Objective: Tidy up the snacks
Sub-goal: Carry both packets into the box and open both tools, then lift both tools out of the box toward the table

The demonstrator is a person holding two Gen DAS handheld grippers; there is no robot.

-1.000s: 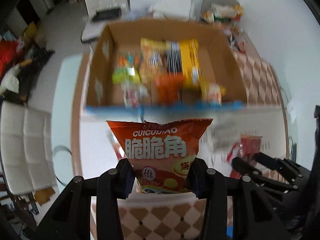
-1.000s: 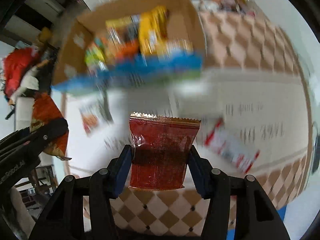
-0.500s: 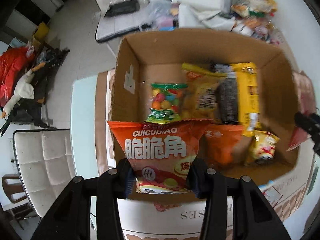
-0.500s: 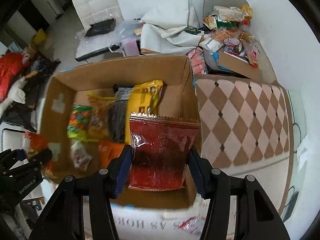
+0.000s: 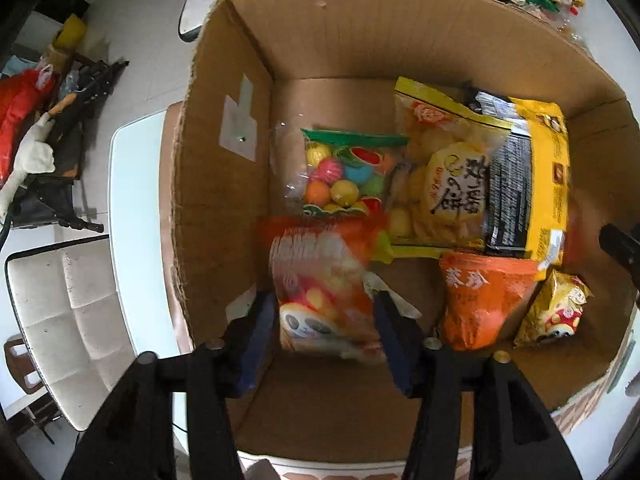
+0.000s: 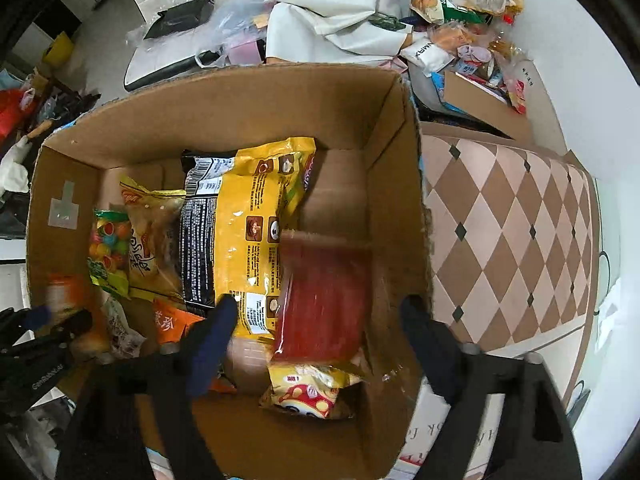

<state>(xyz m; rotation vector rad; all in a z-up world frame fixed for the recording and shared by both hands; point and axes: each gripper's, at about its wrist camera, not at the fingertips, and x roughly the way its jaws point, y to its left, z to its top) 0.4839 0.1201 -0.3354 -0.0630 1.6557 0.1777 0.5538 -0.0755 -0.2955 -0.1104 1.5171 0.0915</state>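
Observation:
Both grippers hang over an open cardboard box (image 5: 216, 184) that holds several snack packs. My left gripper (image 5: 324, 332) is open; the orange chip bag (image 5: 324, 288) is blurred between its spread fingers, dropping into the box's left front part. My right gripper (image 6: 316, 344) is open wide; the red packet (image 6: 326, 300) is blurred below it, falling by the box's right wall (image 6: 400, 216). In the box lie a bag of coloured balls (image 5: 344, 172), a yellow cracker bag (image 5: 444, 172), a large yellow-black pack (image 6: 248, 224), an orange pack (image 5: 480, 296) and a small yellow pack (image 6: 316, 388).
The box stands on a table with a brown-and-cream diamond cloth (image 6: 512, 232). A smaller box and a heap of snacks (image 6: 468, 52) lie at the back right. White chairs (image 5: 76, 312) stand to the left. The right gripper's tip (image 5: 620, 244) shows at the left view's right edge.
Both grippers have come down over the box and opened. The orange chip bag and the red packet have left their fingers and are falling into the box.

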